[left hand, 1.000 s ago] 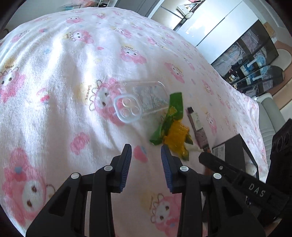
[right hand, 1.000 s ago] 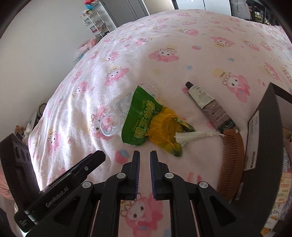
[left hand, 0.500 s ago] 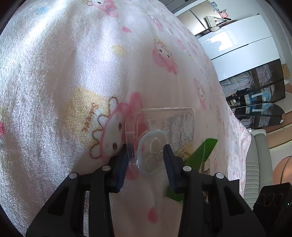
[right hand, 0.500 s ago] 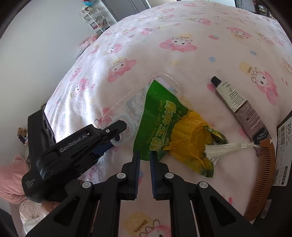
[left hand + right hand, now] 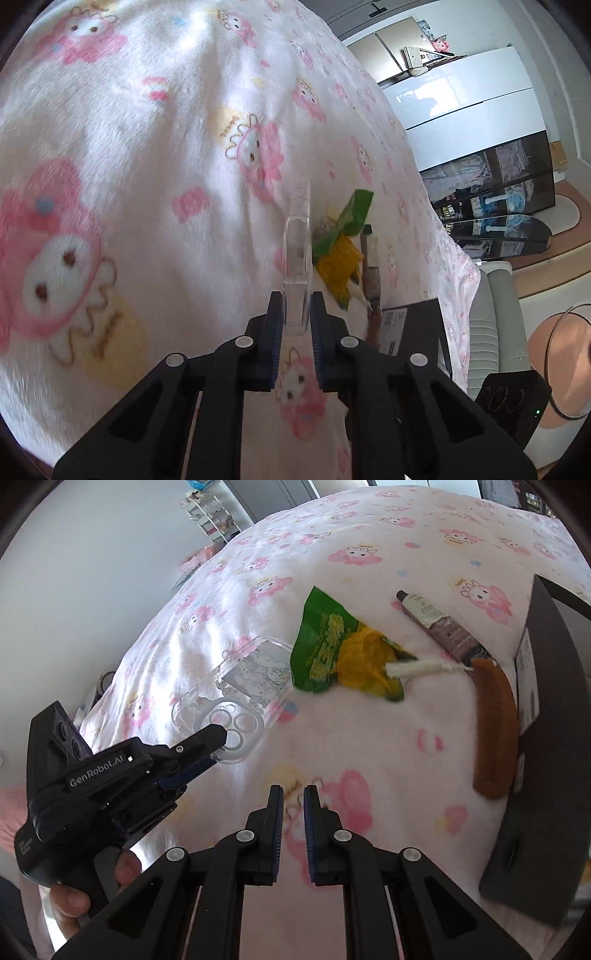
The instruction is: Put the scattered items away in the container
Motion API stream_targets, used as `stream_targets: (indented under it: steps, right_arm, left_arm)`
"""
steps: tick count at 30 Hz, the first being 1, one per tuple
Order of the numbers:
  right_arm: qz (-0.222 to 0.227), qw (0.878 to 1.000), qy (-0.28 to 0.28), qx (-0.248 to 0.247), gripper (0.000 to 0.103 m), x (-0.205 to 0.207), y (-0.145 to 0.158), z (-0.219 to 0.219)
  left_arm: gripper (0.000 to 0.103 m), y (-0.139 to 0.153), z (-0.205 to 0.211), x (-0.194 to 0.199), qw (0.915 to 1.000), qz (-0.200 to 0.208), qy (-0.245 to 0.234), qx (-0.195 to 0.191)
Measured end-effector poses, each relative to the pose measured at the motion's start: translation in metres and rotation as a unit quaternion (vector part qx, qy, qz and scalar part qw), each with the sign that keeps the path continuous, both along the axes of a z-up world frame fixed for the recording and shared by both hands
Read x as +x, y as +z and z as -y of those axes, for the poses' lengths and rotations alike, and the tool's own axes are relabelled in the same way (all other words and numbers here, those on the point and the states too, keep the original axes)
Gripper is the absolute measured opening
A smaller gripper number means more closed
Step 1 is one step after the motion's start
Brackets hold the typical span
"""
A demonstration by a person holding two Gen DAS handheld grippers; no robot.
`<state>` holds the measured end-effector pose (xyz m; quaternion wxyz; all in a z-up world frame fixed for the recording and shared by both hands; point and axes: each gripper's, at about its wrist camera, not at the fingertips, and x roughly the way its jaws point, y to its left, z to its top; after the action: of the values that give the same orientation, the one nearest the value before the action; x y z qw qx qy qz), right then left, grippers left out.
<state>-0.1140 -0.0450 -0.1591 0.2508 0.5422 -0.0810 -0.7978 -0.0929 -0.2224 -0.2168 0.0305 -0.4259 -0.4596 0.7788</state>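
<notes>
left gripper (image 5: 218, 744): "GenRobot.AI" on body; box label (image 5: 393, 325): unreadable print

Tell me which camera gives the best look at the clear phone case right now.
The right wrist view. There the clear phone case shows nearly its whole flat back, camera cutout and printed drawing included, with the left gripper clamped on its camera end. The left wrist view shows the case only edge-on, a thin clear strip between the jaws.

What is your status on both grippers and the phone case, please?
Left gripper shut on clear phone case, case lifted edge-on. Right gripper nearly closed, empty. Snack packet, tube, comb beside black container.
</notes>
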Motion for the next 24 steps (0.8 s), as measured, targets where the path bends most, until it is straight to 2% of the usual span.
stream_targets:
  steps: [4, 10, 12, 15, 17, 21, 24]
  right_arm:
    - [-0.013, 1.0, 0.007, -0.003, 0.009, 0.036, 0.006, -0.023]
    - [-0.026, 1.0, -0.005, -0.015, 0.009, 0.06, 0.015, -0.061]
    - [-0.026, 1.0, -0.002, -0.016, 0.009, 0.069, 0.013, -0.07]
    - [-0.011, 1.0, 0.002, -0.016, 0.009, 0.079, 0.005, -0.082]
    - [-0.002, 1.0, 0.004, -0.027, 0.009, 0.083, 0.001, -0.086]
    - [0.005, 0.999, 0.006, -0.05, 0.009, 0.083, 0.0, -0.086]
    - [0.014, 0.997, 0.013, -0.069, 0.009, 0.082, 0.002, -0.081]
  left_arm:
    - [0.011, 0.009, -0.027, 0.026, 0.9998, 0.004, -0.022, -0.001]
    - [0.011, 0.008, -0.073, 0.059, 0.9979, 0.023, -0.059, 0.014]
    - [0.011, 0.004, -0.089, 0.062, 0.9948, 0.034, -0.095, 0.018]
    - [0.019, 0.001, -0.108, 0.068, 0.9877, 0.063, -0.143, -0.013]
    - [0.029, 0.004, -0.111, 0.077, 0.9869, 0.062, -0.148, -0.016]
    - [0.03, 0.016, -0.107, 0.09, 0.9874, 0.06, -0.142, -0.035]
    - [0.033, 0.022, -0.094, 0.095, 0.9892, 0.061, -0.13, -0.029]
